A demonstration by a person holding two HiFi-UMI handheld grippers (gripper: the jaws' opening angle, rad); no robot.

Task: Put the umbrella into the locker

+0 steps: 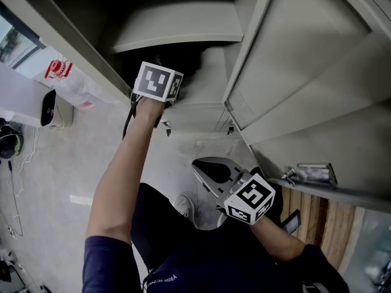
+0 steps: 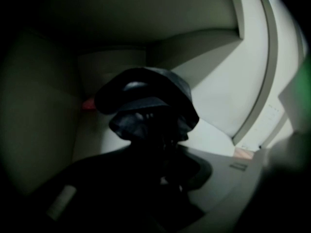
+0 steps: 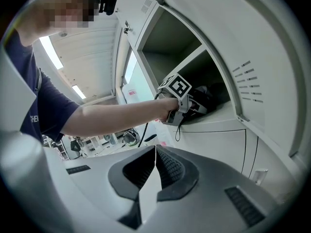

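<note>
Grey sheet-metal locker (image 1: pixel 183 34), door (image 1: pixel 293 72) swung open to the right. Left tool (image 2: pixel 163 171) is reached into the middle compartment. Right tool (image 3: pixel 154 152) hangs back near the person's body, well apart from the locker, with its jaws closed on each other and nothing between them.

Risks, as judged:
- Folded black umbrella (image 2: pixel 146 106) looks bunched and loose, with canopy folds bulging over the tool's tips. If a fold or strap is caught on a jaw, drawing the tool out would drag the umbrella back toward the opening.
- The bundle seems to sit toward the near part of the compartment floor (image 2: pixel 216 140), not deep against the far wall. Let go there, it could roll or slump out over the front lip.
- A dark cord (image 3: pixel 178 130) dangles from the left tool across the locker face below the opening. It could snag on the lip.

Position: the umbrella is inside the compartment, directly ahead of the left tool, with its near end reaching down between the jaws. The jaws stand partly apart. The left gripper view is too dark to show whether the pads press on the umbrella or only flank it. A small red patch (image 2: pixel 88 104) shows at the far left of the compartment, behind the umbrella, too dim to name.
</note>
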